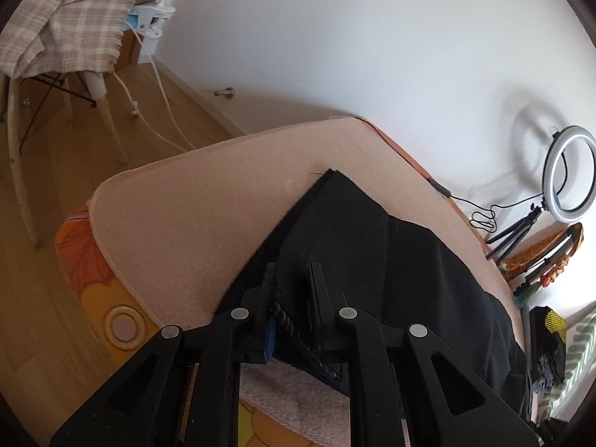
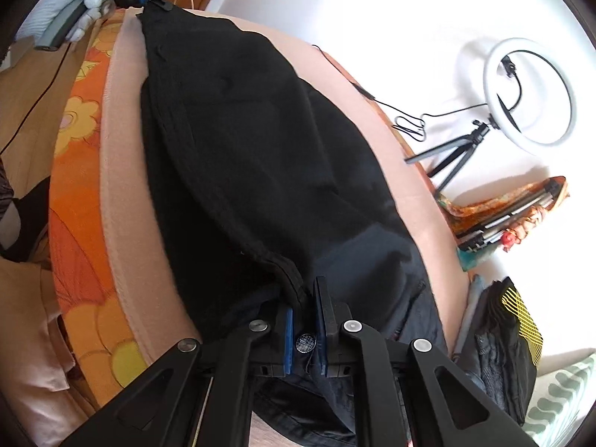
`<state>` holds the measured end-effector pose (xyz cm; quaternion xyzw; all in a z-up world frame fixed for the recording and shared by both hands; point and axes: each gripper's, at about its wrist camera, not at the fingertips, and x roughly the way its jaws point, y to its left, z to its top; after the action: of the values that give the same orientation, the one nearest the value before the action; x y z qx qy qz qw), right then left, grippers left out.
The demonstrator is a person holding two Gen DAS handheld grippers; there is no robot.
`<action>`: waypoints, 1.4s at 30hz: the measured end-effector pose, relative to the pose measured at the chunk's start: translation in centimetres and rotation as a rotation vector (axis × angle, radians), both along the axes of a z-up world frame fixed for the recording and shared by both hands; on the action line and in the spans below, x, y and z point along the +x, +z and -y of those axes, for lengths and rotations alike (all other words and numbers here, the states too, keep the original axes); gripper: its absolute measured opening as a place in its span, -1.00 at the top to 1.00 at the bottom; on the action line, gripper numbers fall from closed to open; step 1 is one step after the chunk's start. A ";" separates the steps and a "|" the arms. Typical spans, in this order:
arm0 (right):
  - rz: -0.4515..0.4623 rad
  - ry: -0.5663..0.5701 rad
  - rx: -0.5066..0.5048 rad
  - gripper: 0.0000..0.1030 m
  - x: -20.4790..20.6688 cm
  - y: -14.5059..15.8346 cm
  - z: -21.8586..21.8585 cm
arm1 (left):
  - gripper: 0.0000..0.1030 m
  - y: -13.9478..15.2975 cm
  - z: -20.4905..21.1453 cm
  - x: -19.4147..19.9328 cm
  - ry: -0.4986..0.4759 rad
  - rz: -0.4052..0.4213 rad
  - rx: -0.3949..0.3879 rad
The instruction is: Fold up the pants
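black fabric pants flat on pink felt mat; left gripper pinches hem | right gripper pinches waistband by metal button

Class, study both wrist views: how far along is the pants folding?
Done: the black pants lie lengthwise on the pink mat, apparently leg over leg. In hand: the left tongs pinch one end, the right tongs clamp the buttoned waistband. Left: folding end to end.
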<state>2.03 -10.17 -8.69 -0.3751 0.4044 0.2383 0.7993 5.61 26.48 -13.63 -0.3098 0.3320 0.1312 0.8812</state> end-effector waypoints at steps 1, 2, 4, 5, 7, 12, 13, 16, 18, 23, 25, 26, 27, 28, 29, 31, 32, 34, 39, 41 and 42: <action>-0.007 0.003 -0.003 0.85 0.0 0.0 0.0 | 0.74 0.0 -0.5 -0.2 0.016 -0.010 -0.001; -0.020 0.002 -0.005 0.84 0.0 -0.1 0.1 | 0.74 0.1 -0.8 -0.4 0.026 -0.018 0.002; -0.046 -0.018 0.021 0.80 0.2 -0.1 0.7 | 0.73 1.0 -1.0 -0.9 0.041 -0.020 0.047; -0.072 -0.024 0.043 0.74 0.3 0.1 1.1 | 0.63 1.5 -0.8 -0.9 0.037 -0.016 0.072; -0.135 -0.028 0.109 0.48 0.3 0.7 2.1 | 0.45 3.1 0.0 -0.9 0.016 0.001 0.112; -0.227 -0.073 0.369 0.11 1.2 4.6 4.9 | 0.15 6.2 4.0 0.5 -0.139 0.049 0.116; -0.232 -0.090 0.430 0.06 1.8 5.5 5.6 | 0.11 6.3 4.9 1.1 -0.184 0.044 0.111; -0.251 -0.165 0.589 -0.02 4.6 7.6 8.0 | 0.11 5.7 6.4 3.0 -0.264 0.006 0.080; -0.254 -0.215 0.648 -0.05 6.9 8.1 8.9 | 0.11 4.7 6.6 3.9 -0.278 -0.022 0.067; -0.339 -0.279 0.684 -0.11 14.5 6.2 7.9 | 0.11 2.2 6.1 4.8 -0.270 -0.102 0.052; -0.396 -0.301 0.685 -0.12 18.0 4.4 6.5 | 0.11 1.6 5.5 4.7 -0.249 -0.120 0.043; -0.416 -0.313 0.673 -0.12 19.8 3.3 5.6 | 0.11 1.5 5.3 4.5 -0.241 -0.123 0.037; -0.440 -0.323 0.669 -0.13 21.0 2.3 5.0 | 0.11 1.4 4.9 4.3 -0.233 -0.121 0.029; -0.467 -0.331 0.670 -0.13 22.1 1.4 4.4 | 0.11 1.4 4.6 4.2 -0.228 -0.120 0.029; -0.491 -0.345 0.670 -0.13 23.2 0.5 4.0 | 0.11 1.3 4.4 4.1 -0.225 -0.121 0.030; -0.524 -0.379 0.657 -0.15 25.0 -1.4 3.3 | 0.11 1.0 3.9 3.9 -0.228 -0.120 0.021; -0.543 -0.387 0.652 -0.16 25.8 -2.2 2.9 | 0.11 0.9 3.7 3.8 -0.230 -0.111 0.021; -0.600 -0.387 0.652 -0.19 26.8 -3.8 2.5 | 0.11 0.9 3.8 3.8 -0.239 -0.108 0.036; -0.657 -0.374 0.734 0.16 27.8 -5.2 2.2 | 0.11 1.0 3.8 4.3 -0.247 -0.102 0.055; -0.636 -0.372 0.735 0.44 27.2 -5.0 1.8 | 0.11 1.0 3.7 4.2 -0.247 -0.099 0.052; -0.625 -0.361 0.727 0.66 26.9 -4.9 1.5 | 0.11 1.0 3.6 4.2 -0.249 -0.098 0.053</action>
<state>28.94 -11.68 -13.62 0.0923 0.5735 0.3225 0.7473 9.83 22.84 -12.68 -0.2358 0.4071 0.0445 0.8813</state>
